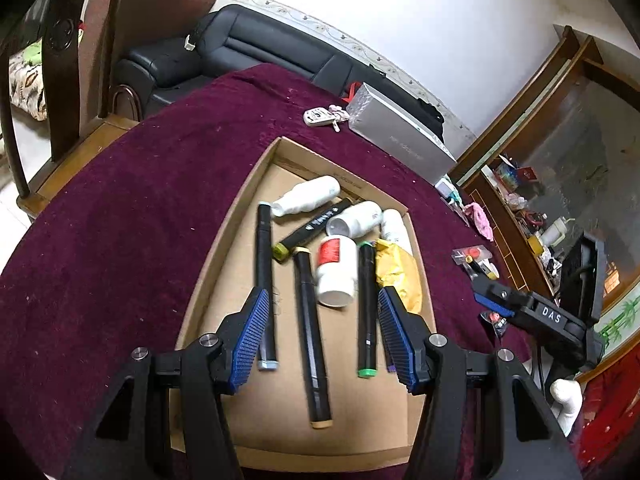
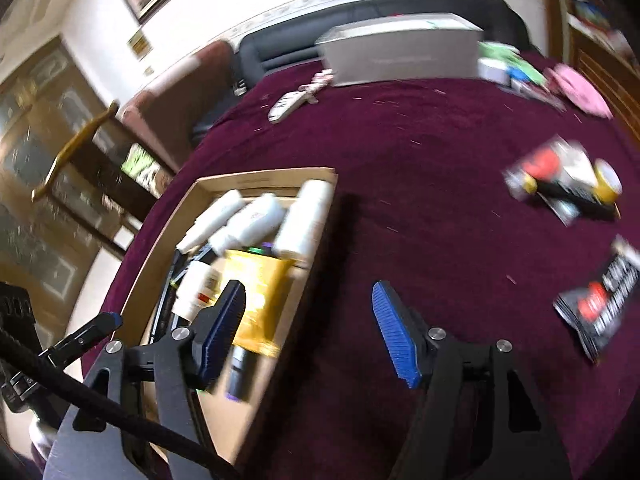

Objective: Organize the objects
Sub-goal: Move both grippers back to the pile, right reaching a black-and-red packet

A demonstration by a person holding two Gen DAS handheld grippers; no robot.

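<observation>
**Inspector A:** Maroon cloth is seen covering the counter [image 1: 120, 240], with a dark sofa [image 1: 248, 48] behind it at twelve o'clock. A shallow cardboard tray [image 1: 224, 248] is placed at the centre of the left wrist view.

**Inspector B:** Contents are recorded. Black markers [image 1: 312, 320] are laid lengthwise in the tray; white bottles [image 1: 308, 196] are lying toward its far end at twelve o'clock. A white jar with a red label [image 1: 336, 272] is lying between two markers, and a yellow packet [image 1: 396, 272] is set against the tray's wall at three o'clock.

**Inspector A:** The left hand-held gripper [image 1: 322, 332] is held above the near part of the tray, jaws parted and released; nothing is pressed by either pad.

**Inspector B:** The right hand-held gripper [image 2: 308, 332] is likewise noted as released and empty. One finger is seen over the tray's edge by the yellow packet, the other over bare cloth. That view is blurred.

**Inspector A:** Outside the tray, loose packets [image 2: 560, 184] are observed on the cloth at two o'clock of the right wrist view, well apart from the tray. A grey box [image 1: 400, 136] and a white key fob [image 1: 318, 116] are lying at the counter's far edge.
</observation>
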